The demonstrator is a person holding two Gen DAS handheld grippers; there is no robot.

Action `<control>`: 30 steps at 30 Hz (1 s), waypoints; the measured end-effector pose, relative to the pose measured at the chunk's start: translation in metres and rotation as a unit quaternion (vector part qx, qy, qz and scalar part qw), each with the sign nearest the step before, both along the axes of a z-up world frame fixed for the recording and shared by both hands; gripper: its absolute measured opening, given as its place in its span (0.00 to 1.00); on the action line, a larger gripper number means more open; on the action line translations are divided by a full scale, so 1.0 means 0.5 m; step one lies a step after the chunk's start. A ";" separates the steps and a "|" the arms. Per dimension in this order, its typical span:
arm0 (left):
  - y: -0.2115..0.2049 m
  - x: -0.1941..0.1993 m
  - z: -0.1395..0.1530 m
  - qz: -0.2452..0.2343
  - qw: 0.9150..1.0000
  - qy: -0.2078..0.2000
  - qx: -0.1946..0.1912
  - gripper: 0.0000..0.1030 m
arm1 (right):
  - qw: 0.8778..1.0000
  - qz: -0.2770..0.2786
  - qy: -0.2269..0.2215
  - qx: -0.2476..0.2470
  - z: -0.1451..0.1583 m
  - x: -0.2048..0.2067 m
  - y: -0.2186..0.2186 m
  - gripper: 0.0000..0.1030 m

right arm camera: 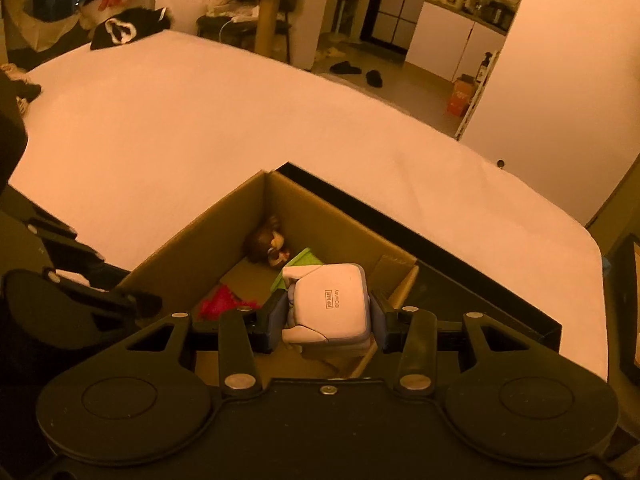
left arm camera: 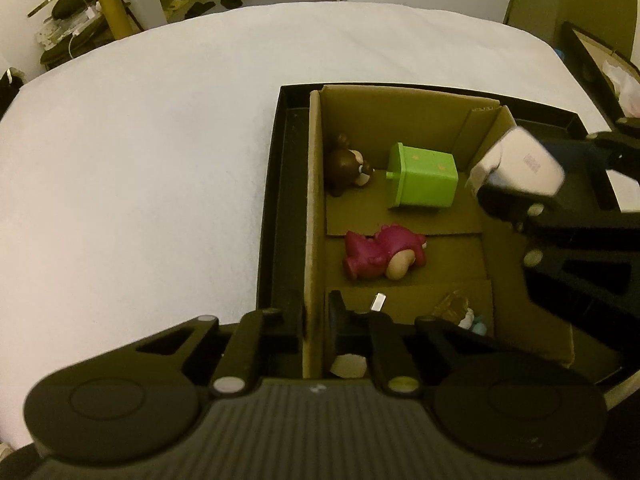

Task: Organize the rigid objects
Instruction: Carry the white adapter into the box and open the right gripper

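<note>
An open cardboard box point(left arm camera: 400, 112) stands inside a black tray point(left arm camera: 276, 200) on a white bed. In it lie a brown bear figure point(left arm camera: 348, 164), a green cube toy point(left arm camera: 424, 178), a pink bear figure point(left arm camera: 384, 256) and a small pale figure point(left arm camera: 460, 312). My left gripper point(left arm camera: 314, 316) is shut on the box's left wall, one finger on each side of it. My right gripper point(right arm camera: 328, 312) is shut on a white boxy figure point(right arm camera: 332, 300) and holds it over the box's right part. From the left wrist view that white figure point(left arm camera: 516, 168) hangs above the right wall.
The white bed point(left arm camera: 140, 160) spreads wide to the left of and beyond the tray. A black-and-white cloth item point(right arm camera: 120, 32) lies at its far corner. A round table on a yellow post point(left arm camera: 108, 4) and slippers point(right arm camera: 346, 67) are on the floor beyond. A dark frame point(left arm camera: 592, 60) stands at the right.
</note>
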State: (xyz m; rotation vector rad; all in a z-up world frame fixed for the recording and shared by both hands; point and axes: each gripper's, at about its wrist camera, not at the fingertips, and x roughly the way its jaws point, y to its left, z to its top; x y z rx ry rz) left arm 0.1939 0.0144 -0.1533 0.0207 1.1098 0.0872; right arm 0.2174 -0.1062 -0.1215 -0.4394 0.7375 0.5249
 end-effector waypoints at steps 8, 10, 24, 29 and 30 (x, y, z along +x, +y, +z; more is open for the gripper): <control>0.005 -0.004 0.003 0.002 1.000 -0.005 -0.009 0.10 | 0.999 0.028 0.015 -0.029 -0.022 -0.006 0.026 0.42; 0.007 -0.006 0.004 0.002 1.000 -0.006 -0.010 0.10 | 0.998 0.033 0.016 -0.042 -0.032 -0.006 0.030 0.42; 0.001 -0.001 0.006 0.001 1.000 -0.003 -0.001 0.11 | 0.997 0.015 -0.001 -0.072 -0.024 -0.012 0.016 0.44; -0.001 0.001 0.015 0.000 1.000 0.001 -0.008 0.14 | 0.998 -0.009 -0.003 -0.054 -0.009 -0.019 -0.016 0.46; -0.002 0.002 0.016 0.000 1.000 0.002 -0.008 0.14 | 0.999 -0.015 -0.003 -0.047 -0.005 -0.020 -0.025 0.47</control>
